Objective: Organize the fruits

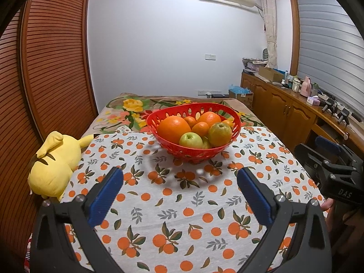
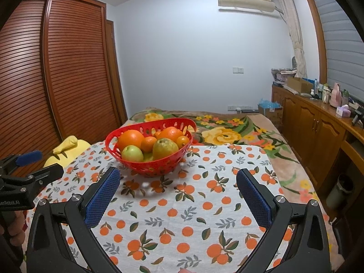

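Note:
A red perforated basket stands on the orange-print cloth, holding a large orange, smaller oranges, a green apple and a yellow-green pear. It also shows in the right wrist view with its orange and pear. My left gripper is open and empty, short of the basket. My right gripper is open and empty, just in front of the basket and right of it. Each gripper shows at the other view's edge.
A yellow plush toy lies at the cloth's left edge. The orange-print cloth covers the near bed; a floral blanket lies beyond. A wooden wardrobe stands left, a cluttered wooden cabinet right.

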Demonstrator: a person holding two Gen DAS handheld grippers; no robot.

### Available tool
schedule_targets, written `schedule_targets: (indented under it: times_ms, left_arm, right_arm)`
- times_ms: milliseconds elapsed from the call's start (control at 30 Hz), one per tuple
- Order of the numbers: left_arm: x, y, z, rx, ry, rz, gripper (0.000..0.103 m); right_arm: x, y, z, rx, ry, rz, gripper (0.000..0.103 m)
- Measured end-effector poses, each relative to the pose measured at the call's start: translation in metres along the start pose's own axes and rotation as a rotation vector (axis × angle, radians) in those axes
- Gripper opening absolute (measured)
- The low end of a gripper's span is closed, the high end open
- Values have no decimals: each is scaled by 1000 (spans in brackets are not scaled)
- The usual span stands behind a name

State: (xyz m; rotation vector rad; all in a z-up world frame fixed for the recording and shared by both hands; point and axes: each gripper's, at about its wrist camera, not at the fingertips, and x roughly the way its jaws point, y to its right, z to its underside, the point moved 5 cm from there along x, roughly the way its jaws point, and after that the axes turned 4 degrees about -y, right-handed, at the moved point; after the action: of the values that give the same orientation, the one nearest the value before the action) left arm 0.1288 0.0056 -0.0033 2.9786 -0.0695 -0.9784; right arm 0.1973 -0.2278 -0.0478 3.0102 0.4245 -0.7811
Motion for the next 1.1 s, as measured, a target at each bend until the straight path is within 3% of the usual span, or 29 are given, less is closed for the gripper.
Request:
schedule_targets:
  times_ms: [1100]
  left_arm:
    - [-5,1,-4,1,8,8,101]
  right_arm:
    - [0,-1,1,0,-1,-1,103]
